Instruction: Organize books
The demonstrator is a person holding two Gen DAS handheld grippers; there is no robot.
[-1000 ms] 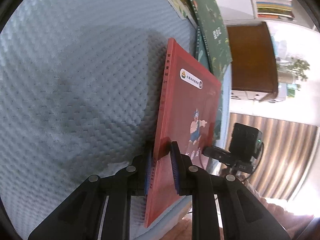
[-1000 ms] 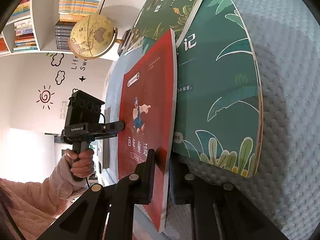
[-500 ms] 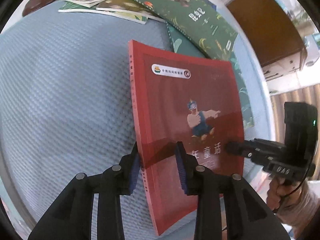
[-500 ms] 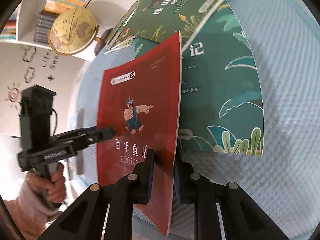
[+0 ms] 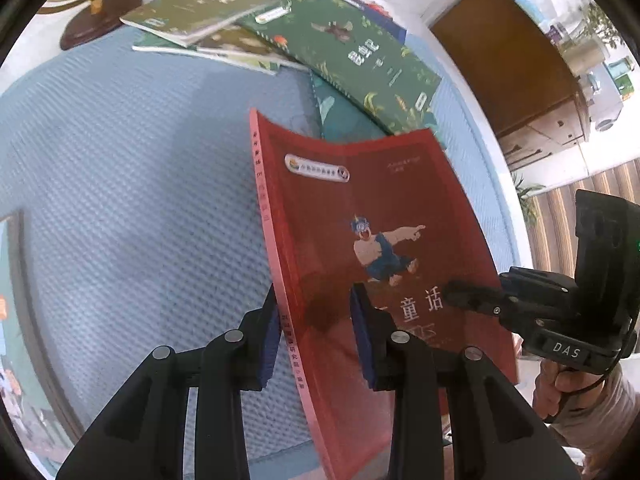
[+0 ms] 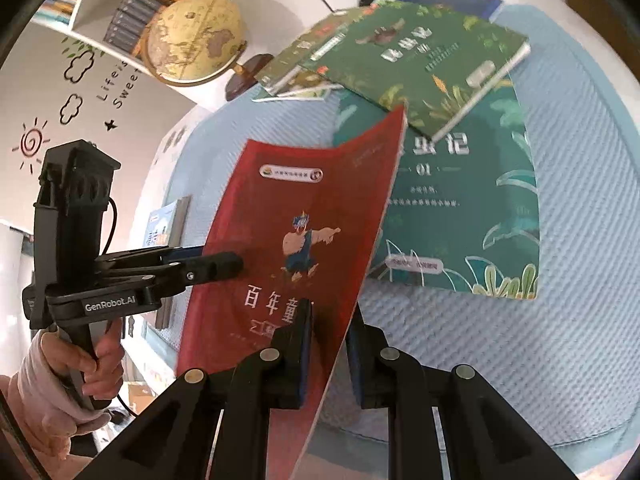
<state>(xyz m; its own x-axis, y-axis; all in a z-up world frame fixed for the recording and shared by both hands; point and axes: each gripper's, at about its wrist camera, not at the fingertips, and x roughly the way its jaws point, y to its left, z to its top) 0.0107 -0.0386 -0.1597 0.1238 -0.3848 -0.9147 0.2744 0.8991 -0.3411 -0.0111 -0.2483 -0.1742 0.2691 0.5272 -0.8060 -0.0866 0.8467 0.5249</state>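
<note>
1. Now, your left gripper (image 5: 314, 320) is clenched on the red book (image 5: 360, 208); one pad sits against the spine side and the other presses the front cover near the lower edge.
2. Your right gripper (image 6: 328, 320) grasps the same red book at its opposite, open edge; the page edge runs between the two pads.
3. Between your two grips the red book is lifted clear of the blue textured mat (image 5: 120, 200), cover facing up and bowed along its length.
4. Beyond the red book's top edge lies a teal book (image 6: 460, 208), flat on the mat; a dark green book (image 5: 352, 52) rests across that teal book's far corner.
5. Further past the red book, more green books (image 5: 208, 12) overlap in a loose heap; a globe (image 6: 192, 40) stands just beside them.
6. Your left hand (image 6: 100, 352), in a pale sleeve, wraps the left gripper's handle on the spine side of the red book.
</note>
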